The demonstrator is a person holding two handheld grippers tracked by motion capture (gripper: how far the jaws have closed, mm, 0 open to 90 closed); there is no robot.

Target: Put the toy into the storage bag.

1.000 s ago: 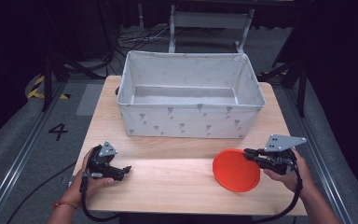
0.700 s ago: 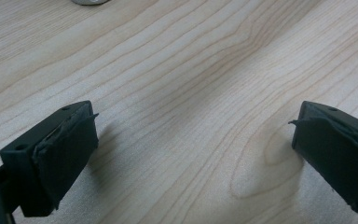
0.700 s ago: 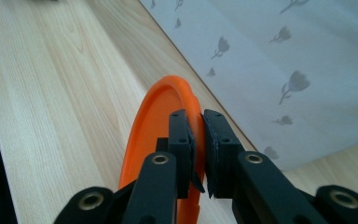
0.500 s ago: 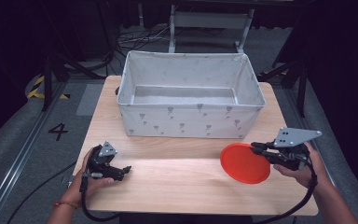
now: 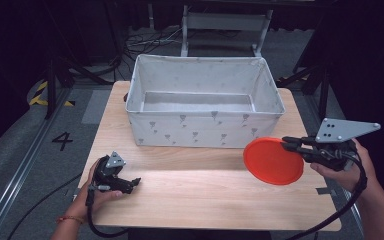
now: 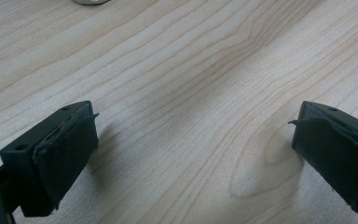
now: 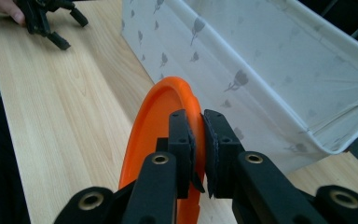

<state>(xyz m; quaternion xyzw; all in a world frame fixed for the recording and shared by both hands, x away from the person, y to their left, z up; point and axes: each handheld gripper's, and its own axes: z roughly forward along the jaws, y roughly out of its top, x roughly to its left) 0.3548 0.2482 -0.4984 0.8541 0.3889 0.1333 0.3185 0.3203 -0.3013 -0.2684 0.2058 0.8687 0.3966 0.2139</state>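
Observation:
An orange plate hangs tilted above the table's right side, pinched at its rim by my right gripper. In the right gripper view the plate stands on edge between the two black jaws of that gripper, close to the box's near wall. My left gripper rests low on the table at the front left, held by a hand. Its jaws stand wide apart over bare wood with nothing between them.
A large white fabric box with a grey print stands at the back middle of the wooden table; its inside looks bare. The box wall rises just beyond the plate. Cables trail off the table's front edge.
My right gripper has lifted the orange plate off the table and carried it up and slightly right, tilting it. The left gripper has stayed put.

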